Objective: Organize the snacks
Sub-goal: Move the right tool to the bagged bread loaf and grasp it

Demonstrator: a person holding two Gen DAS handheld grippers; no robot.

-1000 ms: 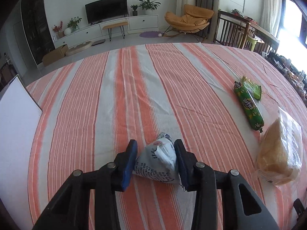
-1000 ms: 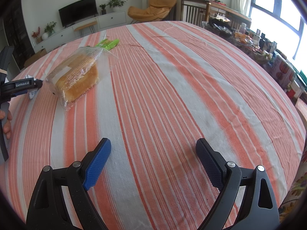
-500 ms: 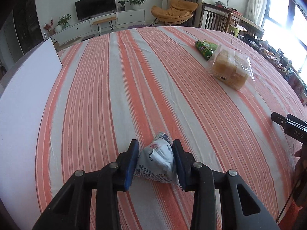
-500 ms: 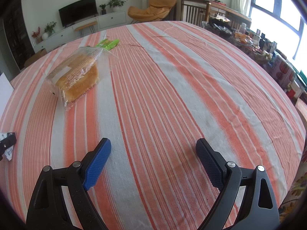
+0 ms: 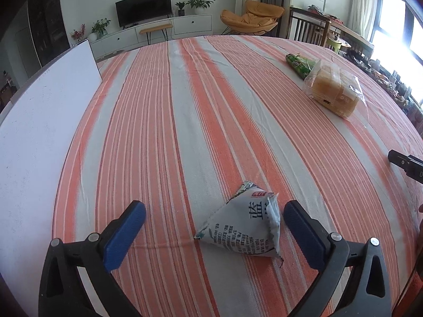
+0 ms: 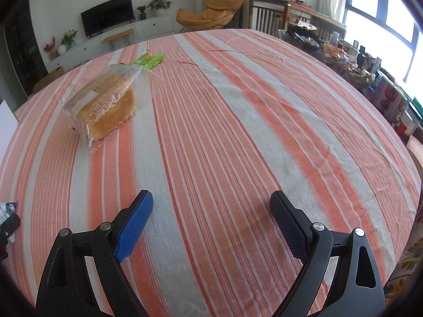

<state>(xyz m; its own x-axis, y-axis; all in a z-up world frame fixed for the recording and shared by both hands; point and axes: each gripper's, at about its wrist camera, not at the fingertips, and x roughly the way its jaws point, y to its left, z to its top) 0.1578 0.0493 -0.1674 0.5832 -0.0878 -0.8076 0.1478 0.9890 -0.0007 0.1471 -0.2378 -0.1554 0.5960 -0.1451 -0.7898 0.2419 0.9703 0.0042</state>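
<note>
A small grey-white snack packet (image 5: 246, 224) with printed text lies on the striped tablecloth (image 5: 185, 121), between the spread fingers of my left gripper (image 5: 214, 214). Its jaws are opening and neither pad touches the packet. A bagged loaf of bread (image 5: 334, 91) lies far right, with a green snack pack (image 5: 297, 63) just behind it. In the right wrist view the bread (image 6: 105, 105) and green pack (image 6: 149, 60) lie far left, and my right gripper (image 6: 211, 202) hangs open over bare cloth. The packet's corner (image 6: 8, 208) shows at the left edge.
A white board (image 5: 39, 132) lies along the table's left side. A black piece of the other gripper (image 5: 404, 162) pokes in at the right edge. Beyond the table stand a TV unit, an orange chair (image 5: 251, 15) and a cluttered side table (image 6: 343, 50).
My left gripper swung back across the table with the packet, then opened and let it down on the cloth. The right gripper stayed where it was.
</note>
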